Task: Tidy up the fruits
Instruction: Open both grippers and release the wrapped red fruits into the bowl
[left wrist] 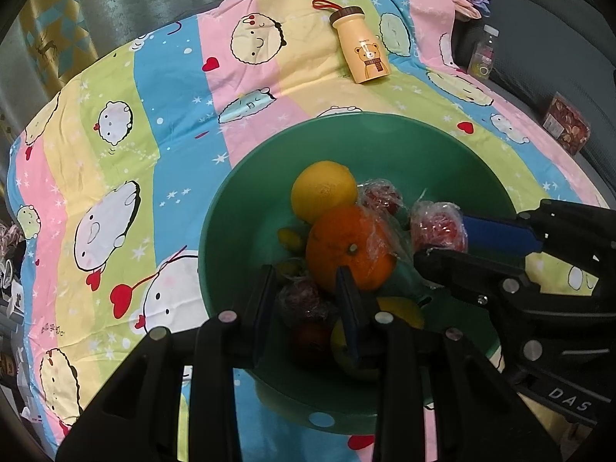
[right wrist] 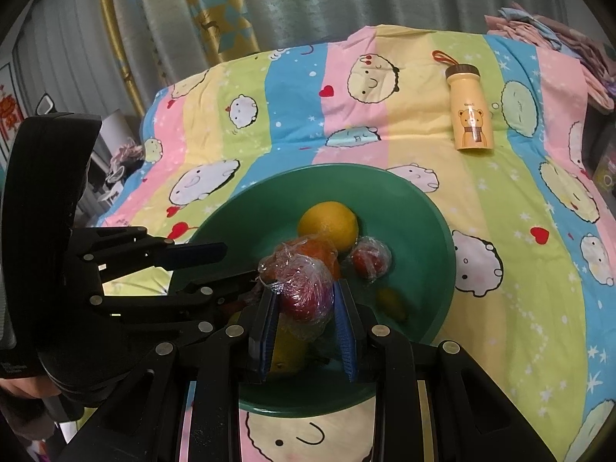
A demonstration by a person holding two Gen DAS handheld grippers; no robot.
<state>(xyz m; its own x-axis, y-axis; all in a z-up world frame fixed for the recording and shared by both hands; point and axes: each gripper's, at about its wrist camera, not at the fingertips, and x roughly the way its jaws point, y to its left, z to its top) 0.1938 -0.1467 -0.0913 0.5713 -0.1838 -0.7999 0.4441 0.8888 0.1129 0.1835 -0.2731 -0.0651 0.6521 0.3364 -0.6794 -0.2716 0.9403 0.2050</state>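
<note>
gripping a plastic-wrapped red fruit [right wrist: 306,294] in our right gripper [right wrist: 306,321] over the green bowl [right wrist: 431,223], we hold our left gripper [left wrist: 308,308] slightly apart over another wrapped fruit [left wrist: 304,302].

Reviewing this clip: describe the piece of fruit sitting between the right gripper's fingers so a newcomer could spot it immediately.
Start at the green bowl on the striped cartoon cloth. At its near side, between the blue pads of the right gripper, sits a red fruit in crinkled clear wrap. Unlike the bare yellow fruit and orange behind, it is wrapped, and larger than the other wrapped red one.
</note>
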